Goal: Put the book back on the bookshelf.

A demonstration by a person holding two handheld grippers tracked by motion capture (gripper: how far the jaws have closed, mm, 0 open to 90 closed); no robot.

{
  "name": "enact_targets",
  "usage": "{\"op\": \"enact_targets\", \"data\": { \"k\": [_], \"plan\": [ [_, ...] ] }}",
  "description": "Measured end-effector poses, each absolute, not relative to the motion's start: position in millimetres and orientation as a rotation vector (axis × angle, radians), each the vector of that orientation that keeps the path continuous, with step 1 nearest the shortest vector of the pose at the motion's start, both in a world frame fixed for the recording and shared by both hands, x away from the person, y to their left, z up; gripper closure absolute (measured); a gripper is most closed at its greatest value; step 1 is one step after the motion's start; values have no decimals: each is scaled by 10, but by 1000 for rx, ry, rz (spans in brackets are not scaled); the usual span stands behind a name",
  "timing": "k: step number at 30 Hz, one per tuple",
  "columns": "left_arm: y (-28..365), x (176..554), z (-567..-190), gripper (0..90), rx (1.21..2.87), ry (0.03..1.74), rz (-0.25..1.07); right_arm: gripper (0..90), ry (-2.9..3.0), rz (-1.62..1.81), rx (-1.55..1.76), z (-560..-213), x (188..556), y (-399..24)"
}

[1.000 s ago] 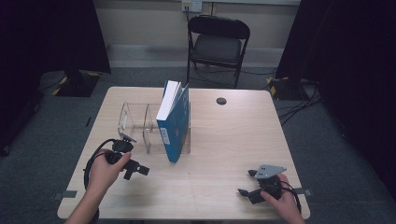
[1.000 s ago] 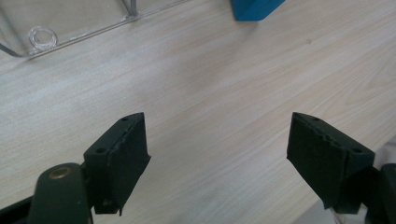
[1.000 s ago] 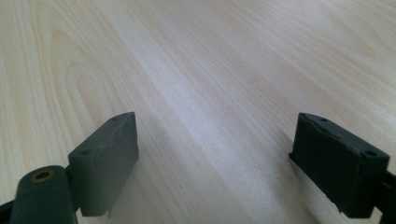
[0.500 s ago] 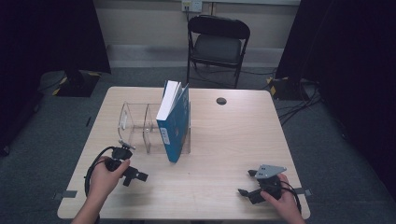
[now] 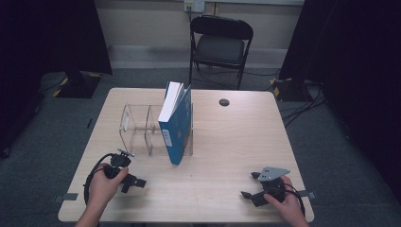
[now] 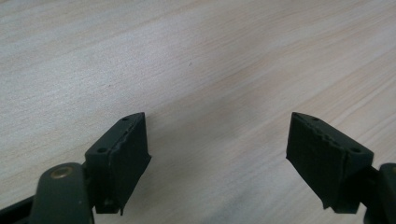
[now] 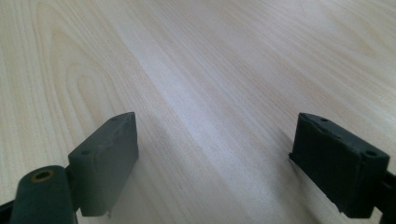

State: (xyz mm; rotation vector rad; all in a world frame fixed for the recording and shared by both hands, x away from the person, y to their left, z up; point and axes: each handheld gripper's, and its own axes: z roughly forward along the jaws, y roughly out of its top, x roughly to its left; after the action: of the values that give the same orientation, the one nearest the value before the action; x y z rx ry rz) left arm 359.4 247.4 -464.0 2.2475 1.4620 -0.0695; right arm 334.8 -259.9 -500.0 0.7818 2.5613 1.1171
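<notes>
Dark curtains hem the room on both sides, and a black folding chair (image 5: 221, 45) stands at twelve o'clock beyond my pale wooden counter (image 5: 236, 142). From the high view I see a clear acrylic rack (image 5: 142, 130) left of centre, with a blue book (image 5: 176, 125) standing upright at its three o'clock end, spine facing me, pages fanned a little at the top. A small dark round disc (image 5: 224, 102) lies near the far edge, at about one o'clock from the book.

My left tool (image 5: 135, 181) sits at the seven o'clock corner of the counter, well apart from the rack and near the front edge; its cable loops beside the hand. My right tool (image 5: 249, 193) rests at five o'clock, close to the front edge and near the right one. Between the two lies a wide stretch of bare wood, and the whole right half of the counter is open for moving.

Up close, the left gripper view gives me what the high view cannot: the left tool's jaws stand apart, released, with bare wood grain between them. The right gripper view shows the same for the right tool (image 7: 215, 163): jaws wide, released, bare board beneath. Neither close view takes in the book or rack.
</notes>
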Motion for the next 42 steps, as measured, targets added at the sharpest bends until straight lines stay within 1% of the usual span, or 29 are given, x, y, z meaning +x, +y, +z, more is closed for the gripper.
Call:
{"op": "enact_targets", "data": {
  "k": [7,11,12,14,15,16,17,18,30,32,42],
  "plan": [
    [2459,3544,-4674,181,2274,1386,3,135,2562,1117,782,-5000,3348,-2599],
    [2430,3485,-4722,149,2324,1275,123,136,2561,1117,781,-5000,3348,-2599],
    [2424,3465,-4744,147,2335,1242,174,136,2561,1117,781,-5000,3348,-2599],
    [2422,3420,-4794,114,2341,1169,225,136,2561,1117,782,-5000,3348,-2599],
    [2417,3396,-4830,77,2330,1142,237,136,2561,1117,781,-5000,3348,-2599],
    [2417,3373,-4866,25,2338,1098,276,136,2561,1117,781,-5000,3348,-2599],
    [2421,3361,-4878,0,2353,1072,289,136,2561,1117,780,-5000,3349,-2599],
    [2424,3348,-4892,0,2345,1058,309,136,2562,1117,781,-5000,3348,-2599],
    [2552,3257,-5022,0,2192,971,386,136,2562,1117,782,-5000,3348,-2599],
    [2572,3258,-5033,0,2183,950,384,136,2562,1117,781,-5000,3348,-2599],
    [2571,3257,-5033,0,2184,949,385,135,2562,1119,783,-5001,3349,-2599]
  ]
}}
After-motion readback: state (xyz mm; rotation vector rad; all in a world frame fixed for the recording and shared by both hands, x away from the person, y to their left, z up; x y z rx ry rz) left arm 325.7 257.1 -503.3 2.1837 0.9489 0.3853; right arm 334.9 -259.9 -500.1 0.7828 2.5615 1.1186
